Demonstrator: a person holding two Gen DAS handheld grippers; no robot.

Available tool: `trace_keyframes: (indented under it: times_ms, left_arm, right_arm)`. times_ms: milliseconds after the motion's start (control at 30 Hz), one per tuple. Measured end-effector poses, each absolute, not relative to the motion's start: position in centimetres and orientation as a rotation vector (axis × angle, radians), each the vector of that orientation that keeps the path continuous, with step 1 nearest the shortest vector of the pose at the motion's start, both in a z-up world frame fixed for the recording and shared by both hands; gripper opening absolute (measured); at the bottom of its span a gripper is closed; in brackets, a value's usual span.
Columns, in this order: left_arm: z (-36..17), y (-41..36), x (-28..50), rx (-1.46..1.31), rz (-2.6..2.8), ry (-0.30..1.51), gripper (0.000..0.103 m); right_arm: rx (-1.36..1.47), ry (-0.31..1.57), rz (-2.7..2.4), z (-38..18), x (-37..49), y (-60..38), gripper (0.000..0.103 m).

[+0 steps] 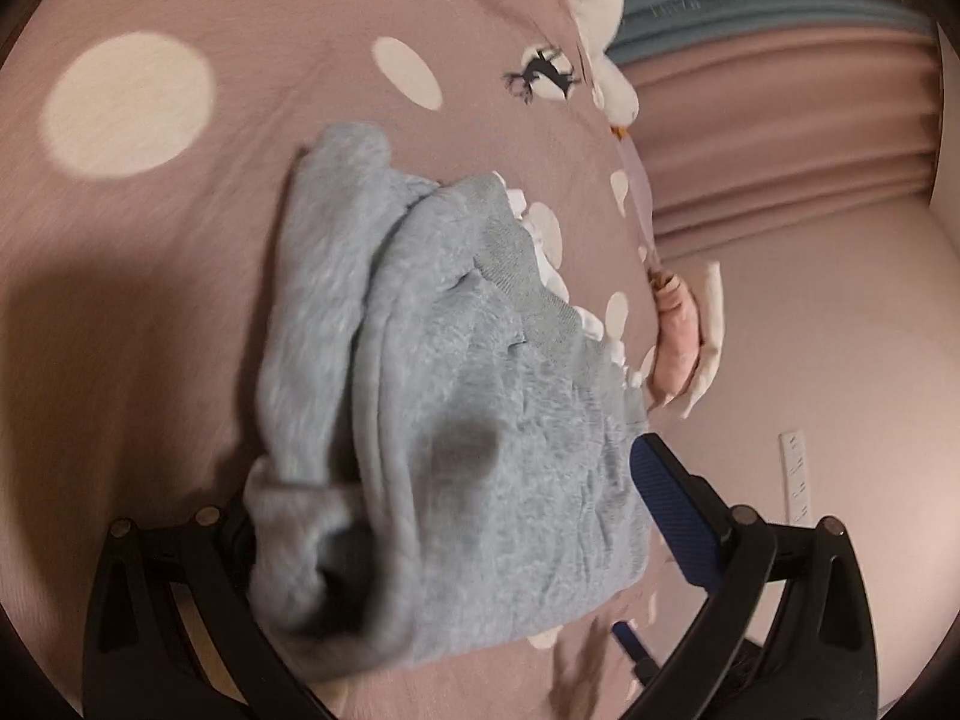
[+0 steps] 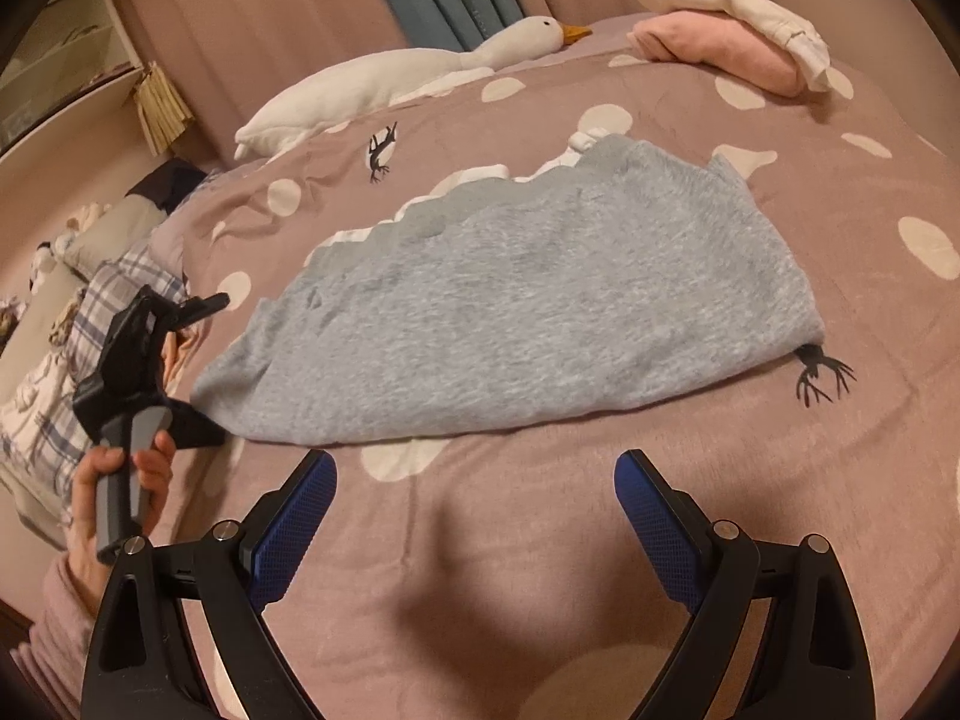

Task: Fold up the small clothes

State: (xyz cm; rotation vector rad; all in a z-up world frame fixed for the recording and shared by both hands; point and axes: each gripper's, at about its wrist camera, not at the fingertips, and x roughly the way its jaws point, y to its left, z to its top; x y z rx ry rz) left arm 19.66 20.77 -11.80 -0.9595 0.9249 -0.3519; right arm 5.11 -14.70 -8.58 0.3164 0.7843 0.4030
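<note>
A grey fuzzy garment (image 2: 540, 306) with white trim along its far edge lies folded on the pink dotted bedspread (image 2: 600, 540). Seen from the right wrist, a hand holds my left gripper (image 2: 222, 367) at the garment's left end, open, with its fingers above and below the corner. The left wrist view shows that garment (image 1: 480, 408) close up, filling the gap of the left gripper (image 1: 456, 492); a grey cuff hides one finger, and the blue pad (image 1: 672, 510) of the other shows. My right gripper (image 2: 474, 468) hangs open over bare bedspread just short of the garment's near edge.
A white goose plush (image 2: 390, 78) lies along the back of the bed. Folded pink and white clothes (image 2: 720, 42) are stacked at the far right. Plaid bedding and pillows (image 2: 90, 324) sit at the left. Curtains hang behind.
</note>
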Motion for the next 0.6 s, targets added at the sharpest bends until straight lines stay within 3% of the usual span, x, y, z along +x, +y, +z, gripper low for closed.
trace_keyframes:
  times_ms: [200,267,333,433,533,600]
  left_arm:
    - [-11.9,20.1,21.7,-0.900,-0.348,0.955,0.101]
    - [-11.8,19.6,21.8,-0.850,-0.336,0.963,0.090]
    - [-12.0,19.3,21.8,-0.777,-0.304,0.993,0.062]
    - [-12.5,19.7,22.2,-0.749,-0.265,1.024,0.037]
    - [-13.0,20.3,22.1,-0.755,-0.259,1.035,0.027]
    - [-13.1,20.3,21.9,-0.751,-0.265,1.029,0.026]
  right_arm:
    - [0.296,0.777,0.445,-7.4,8.2,-12.4,0.093]
    - [0.248,0.768,0.447,-6.7,9.4,-10.8,0.093]
    - [0.206,0.755,0.449,-6.0,10.7,-9.4,0.093]
    - [0.172,0.764,0.462,-5.3,13.1,-7.4,0.091]
    - [0.143,0.797,0.469,-5.2,15.8,-5.6,0.063]
    - [0.137,0.822,0.447,-5.5,17.5,-4.7,0.021]
